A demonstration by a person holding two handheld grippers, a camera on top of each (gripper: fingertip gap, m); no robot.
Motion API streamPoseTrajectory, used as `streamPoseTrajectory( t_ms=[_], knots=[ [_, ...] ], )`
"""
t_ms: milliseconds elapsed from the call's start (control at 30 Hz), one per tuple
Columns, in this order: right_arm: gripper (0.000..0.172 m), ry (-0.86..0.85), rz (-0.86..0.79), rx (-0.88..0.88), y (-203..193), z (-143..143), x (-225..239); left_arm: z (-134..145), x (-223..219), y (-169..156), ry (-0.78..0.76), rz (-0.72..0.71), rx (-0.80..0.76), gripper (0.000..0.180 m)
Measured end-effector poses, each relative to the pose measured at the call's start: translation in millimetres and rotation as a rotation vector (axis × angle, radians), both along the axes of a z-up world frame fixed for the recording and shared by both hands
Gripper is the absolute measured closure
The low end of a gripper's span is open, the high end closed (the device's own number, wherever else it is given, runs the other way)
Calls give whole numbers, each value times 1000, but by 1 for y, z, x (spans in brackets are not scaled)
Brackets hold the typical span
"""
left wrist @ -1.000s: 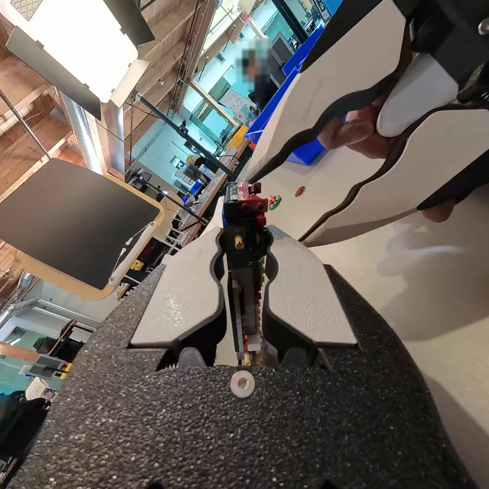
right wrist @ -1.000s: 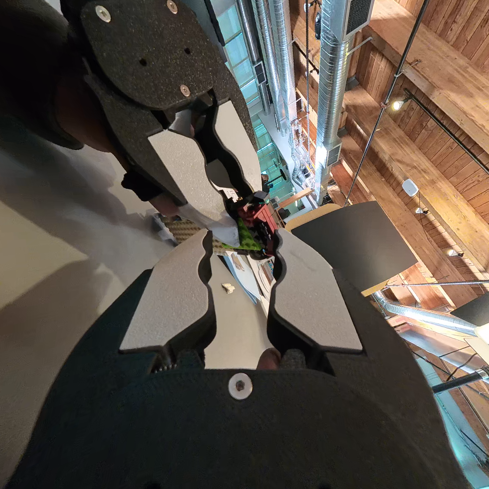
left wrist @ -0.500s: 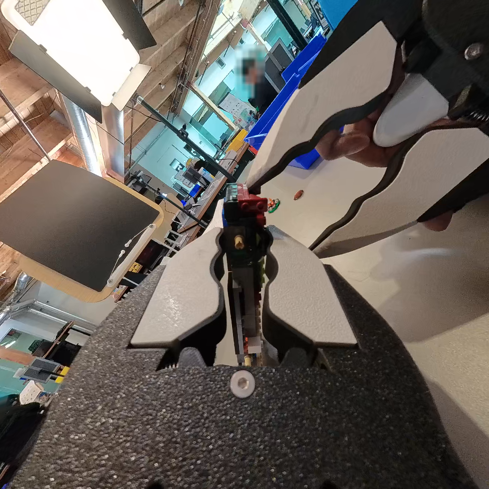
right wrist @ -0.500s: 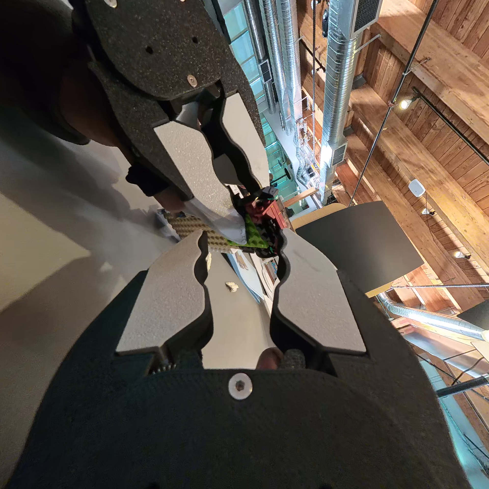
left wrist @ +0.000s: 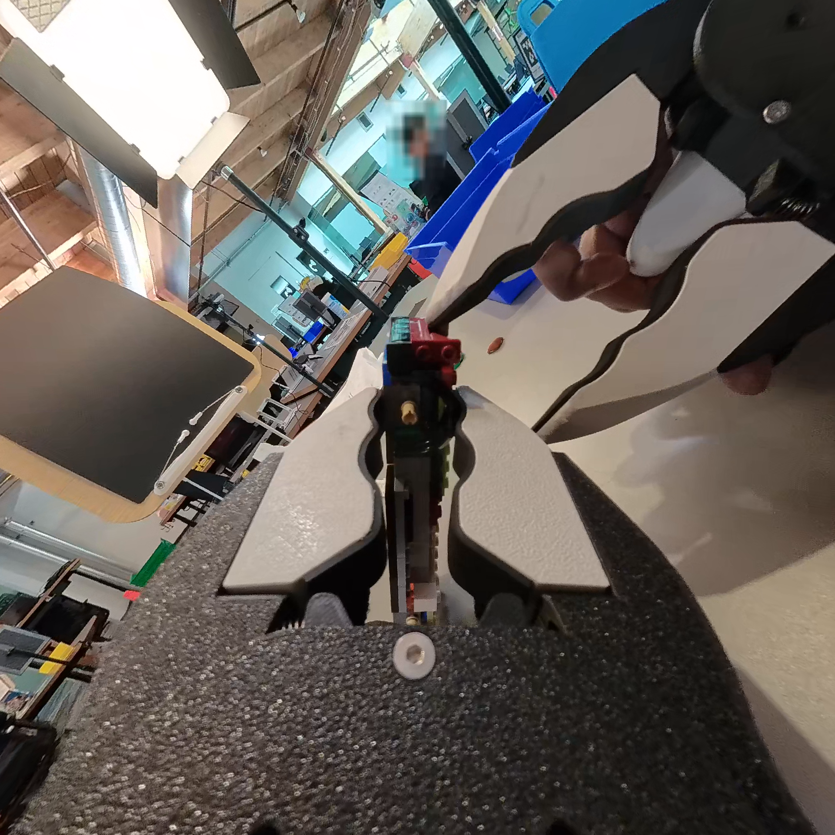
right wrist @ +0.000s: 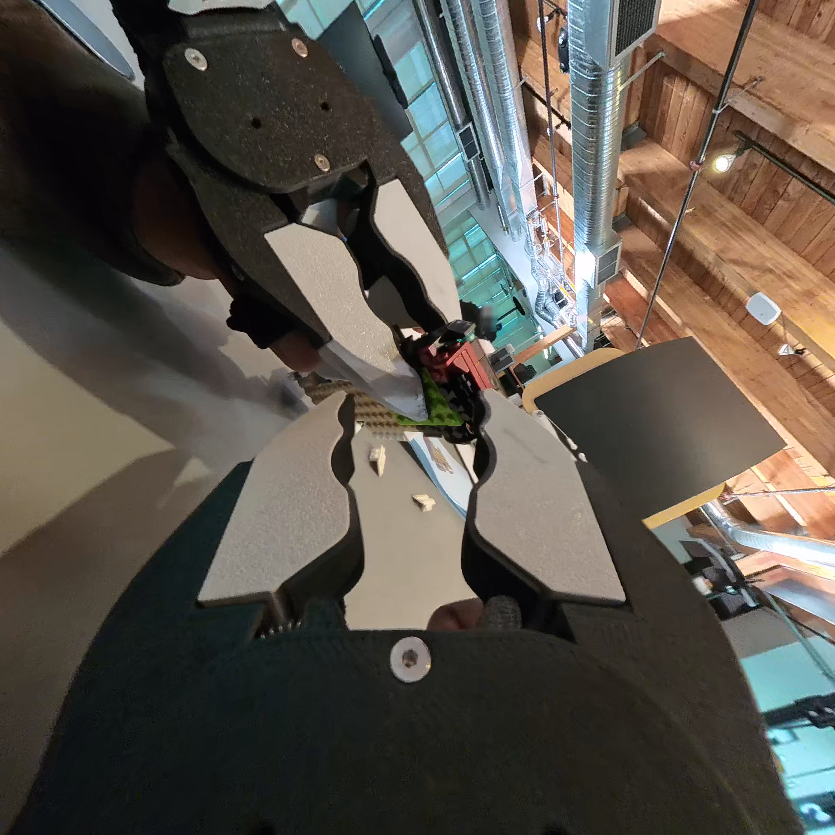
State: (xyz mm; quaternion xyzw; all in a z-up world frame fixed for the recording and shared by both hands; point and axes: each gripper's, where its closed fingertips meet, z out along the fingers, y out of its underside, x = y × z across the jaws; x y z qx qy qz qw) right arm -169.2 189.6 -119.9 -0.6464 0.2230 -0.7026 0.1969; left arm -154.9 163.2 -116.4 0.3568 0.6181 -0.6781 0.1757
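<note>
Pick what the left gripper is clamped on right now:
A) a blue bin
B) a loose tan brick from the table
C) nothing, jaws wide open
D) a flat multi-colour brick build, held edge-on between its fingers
D: in the left wrist view the left gripper has both fingers closed against the brick build, whose dark red top sticks out past the tips.

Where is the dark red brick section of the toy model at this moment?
In the left wrist view, the dark red brick section sits centre frame, topping the brick model clamped in the left gripper, touching the right gripper's upper finger.
</note>
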Motion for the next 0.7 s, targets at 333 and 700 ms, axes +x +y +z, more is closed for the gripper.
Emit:
streamPoseTrajectory(
  t_ms=[333,700],
  knots=[
    [117,46,-26,-3,-4,-7,2,1,-1,3,24,-25,3,153],
    [113,56,62,89,4,-4,-2,4,-4,7,45,-63,-1,153]
  ],
)
